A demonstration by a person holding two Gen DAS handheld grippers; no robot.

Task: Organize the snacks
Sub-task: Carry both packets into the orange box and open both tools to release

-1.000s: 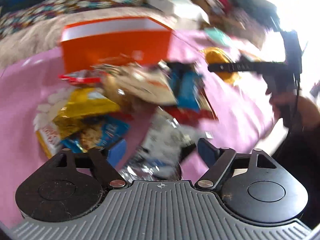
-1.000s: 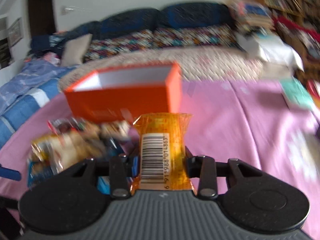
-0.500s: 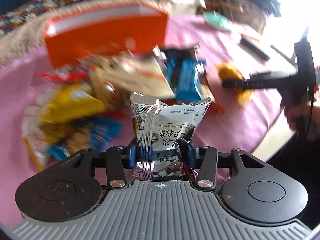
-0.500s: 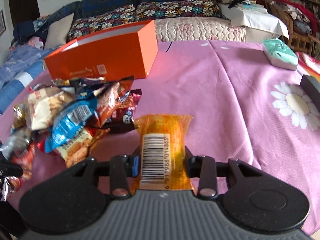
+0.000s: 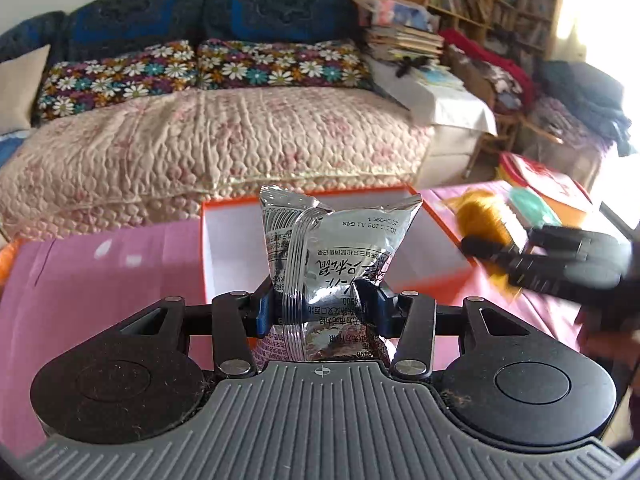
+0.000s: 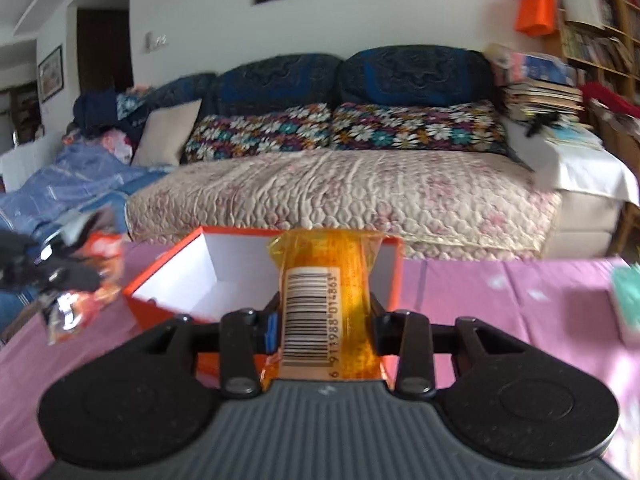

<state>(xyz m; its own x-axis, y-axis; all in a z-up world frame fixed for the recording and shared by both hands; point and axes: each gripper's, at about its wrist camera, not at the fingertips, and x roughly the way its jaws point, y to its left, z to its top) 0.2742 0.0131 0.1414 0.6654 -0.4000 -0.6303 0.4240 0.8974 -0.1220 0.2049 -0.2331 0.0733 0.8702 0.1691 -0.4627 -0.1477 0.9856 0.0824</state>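
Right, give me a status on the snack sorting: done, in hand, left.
Done: nothing visibly packed; the part of the orange box that shows is bare white. In hand: the left gripper is shut on a silver packet, the right gripper on an orange packet, both held up in front of the open box. Left: drop both in; at least one more red wrapper lies beside the box.

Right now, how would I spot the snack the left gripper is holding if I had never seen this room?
Find the pink tablecloth in front of the quilted sofa, then the open orange box on it. Just before the box, the left gripper pinches a silver foil packet with black print, unlike the amber barcoded packet in the right gripper.
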